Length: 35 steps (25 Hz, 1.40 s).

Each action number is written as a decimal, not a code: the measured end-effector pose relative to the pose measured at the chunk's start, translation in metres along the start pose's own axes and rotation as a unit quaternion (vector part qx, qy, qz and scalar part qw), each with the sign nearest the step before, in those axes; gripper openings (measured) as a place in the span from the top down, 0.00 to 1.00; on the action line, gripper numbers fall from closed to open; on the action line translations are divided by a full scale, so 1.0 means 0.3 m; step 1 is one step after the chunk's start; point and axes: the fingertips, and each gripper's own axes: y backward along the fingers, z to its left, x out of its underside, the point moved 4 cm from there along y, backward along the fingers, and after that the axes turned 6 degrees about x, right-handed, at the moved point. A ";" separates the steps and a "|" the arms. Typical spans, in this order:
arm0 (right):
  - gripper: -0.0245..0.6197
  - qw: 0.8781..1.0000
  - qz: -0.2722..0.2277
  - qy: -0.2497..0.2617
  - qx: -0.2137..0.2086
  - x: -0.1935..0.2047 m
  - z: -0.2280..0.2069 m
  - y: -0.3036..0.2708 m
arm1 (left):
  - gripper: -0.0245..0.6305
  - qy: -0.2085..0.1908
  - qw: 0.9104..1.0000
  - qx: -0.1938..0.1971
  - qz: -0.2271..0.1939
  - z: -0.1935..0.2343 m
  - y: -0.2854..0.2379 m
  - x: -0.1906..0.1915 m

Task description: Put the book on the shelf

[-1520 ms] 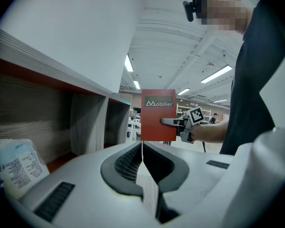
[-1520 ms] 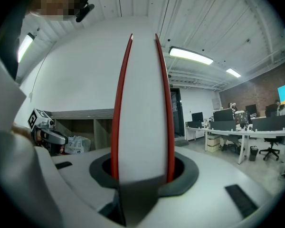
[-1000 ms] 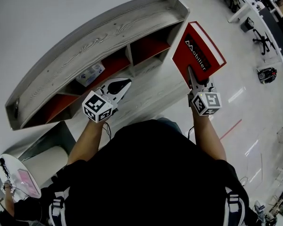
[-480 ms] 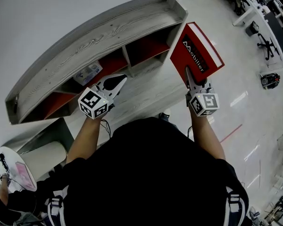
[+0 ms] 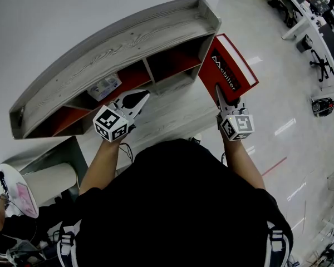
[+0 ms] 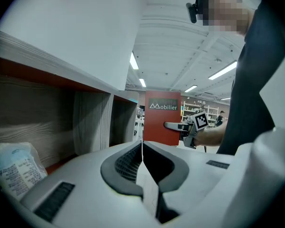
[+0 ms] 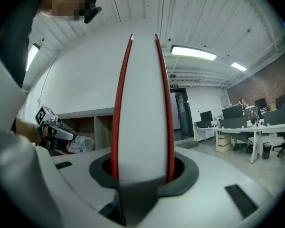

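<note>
The book is pinched by the right tool and is held upright in the air just beside the right end of the shelf, not yet placed inside it, while the left tool is pressed together and empty.

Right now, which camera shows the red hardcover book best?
The head view: the red hardcover book shows most of its cover, its title and its white page edge. The left gripper view shows its front cover, small and distant. The right gripper view shows only its page edge, clamped between the jaws.
</note>
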 end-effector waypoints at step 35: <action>0.70 1.000 0.023 -0.003 -0.018 0.175 -0.054 -0.146 | 0.93 0.014 0.999 -0.018 0.034 0.020 -0.008 0.027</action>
